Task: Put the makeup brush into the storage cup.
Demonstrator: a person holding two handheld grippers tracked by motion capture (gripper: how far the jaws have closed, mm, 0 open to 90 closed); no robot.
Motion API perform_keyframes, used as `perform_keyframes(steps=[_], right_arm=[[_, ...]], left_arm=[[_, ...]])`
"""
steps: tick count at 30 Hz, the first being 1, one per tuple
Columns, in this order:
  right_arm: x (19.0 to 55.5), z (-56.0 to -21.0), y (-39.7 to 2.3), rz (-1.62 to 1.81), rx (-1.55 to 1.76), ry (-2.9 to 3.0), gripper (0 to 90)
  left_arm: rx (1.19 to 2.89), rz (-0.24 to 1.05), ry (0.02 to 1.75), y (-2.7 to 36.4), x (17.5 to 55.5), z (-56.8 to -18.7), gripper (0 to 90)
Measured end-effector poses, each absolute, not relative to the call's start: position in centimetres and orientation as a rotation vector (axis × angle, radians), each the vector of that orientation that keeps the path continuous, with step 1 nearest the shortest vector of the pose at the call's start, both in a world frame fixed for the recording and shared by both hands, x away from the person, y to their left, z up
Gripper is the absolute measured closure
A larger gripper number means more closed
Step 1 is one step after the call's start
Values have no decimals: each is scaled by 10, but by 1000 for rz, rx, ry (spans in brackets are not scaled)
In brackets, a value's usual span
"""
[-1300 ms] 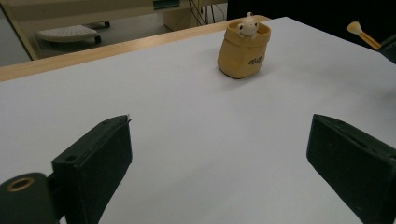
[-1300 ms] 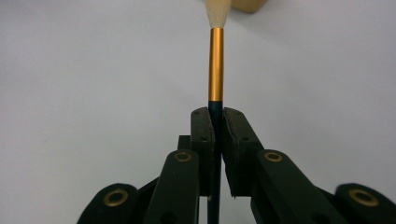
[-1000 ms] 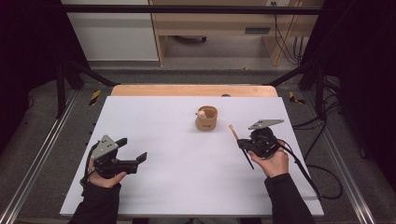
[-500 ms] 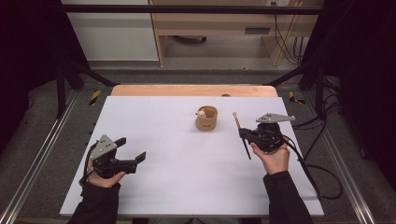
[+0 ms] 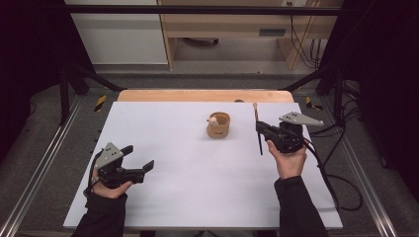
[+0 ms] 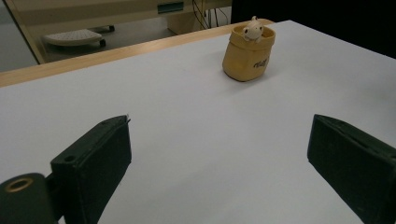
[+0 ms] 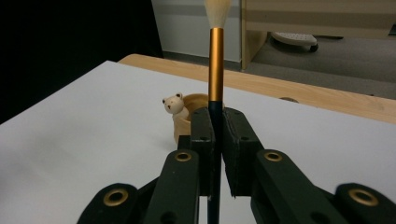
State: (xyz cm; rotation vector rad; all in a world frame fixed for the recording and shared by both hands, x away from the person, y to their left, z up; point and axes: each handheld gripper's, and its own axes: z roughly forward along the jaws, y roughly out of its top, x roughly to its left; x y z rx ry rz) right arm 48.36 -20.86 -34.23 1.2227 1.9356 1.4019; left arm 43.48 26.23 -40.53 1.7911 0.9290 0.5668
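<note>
We are gripping the slim black-and-gold brush [image 7: 215, 70] upright in our right gripper [image 5: 262, 129], clamped; the small tan bear-topped cup [image 5: 218, 124] is sitting just left, mid-frame. Left gripper [image 5: 141, 158] is idling apart, lower left.

Lab/test rig, metal frame [image 5: 44, 163], trailing cables [image 5: 341, 148], white table [image 5: 197, 182]

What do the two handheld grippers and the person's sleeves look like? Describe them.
Both the left gripper and the right gripper are black, with two blocky jaws, brass-coloured pivot rings and a grey three-cornered plate on top. A black cable trails from the right one. The sleeves are dark and long.
</note>
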Motion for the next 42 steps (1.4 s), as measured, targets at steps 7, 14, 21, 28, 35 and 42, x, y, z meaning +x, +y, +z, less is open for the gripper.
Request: perform_keyframes(steps=[7, 14, 21, 28, 35, 42], right_arm=[[496, -340, -201, 1430, 1233, 1897, 835], [510, -342, -193, 1471, 1209, 1874, 835], [523, -344, -185, 1480, 1204, 1859, 835], [536, -343, -177, 1485, 1217, 1814, 835], [551, -342, -170, 1478, 1223, 1773, 835], [567, -341, -166, 1492, 1243, 1735, 835]], left_arm=[[1788, 567, 930, 263, 435, -405, 59], [1787, 568, 929, 265, 435, -405, 60], [1781, 567, 933, 265, 435, -404, 59], [1780, 566, 938, 266, 435, -404, 60], [1773, 565, 942, 268, 435, -404, 60], [1773, 564, 937, 268, 435, -404, 60]])
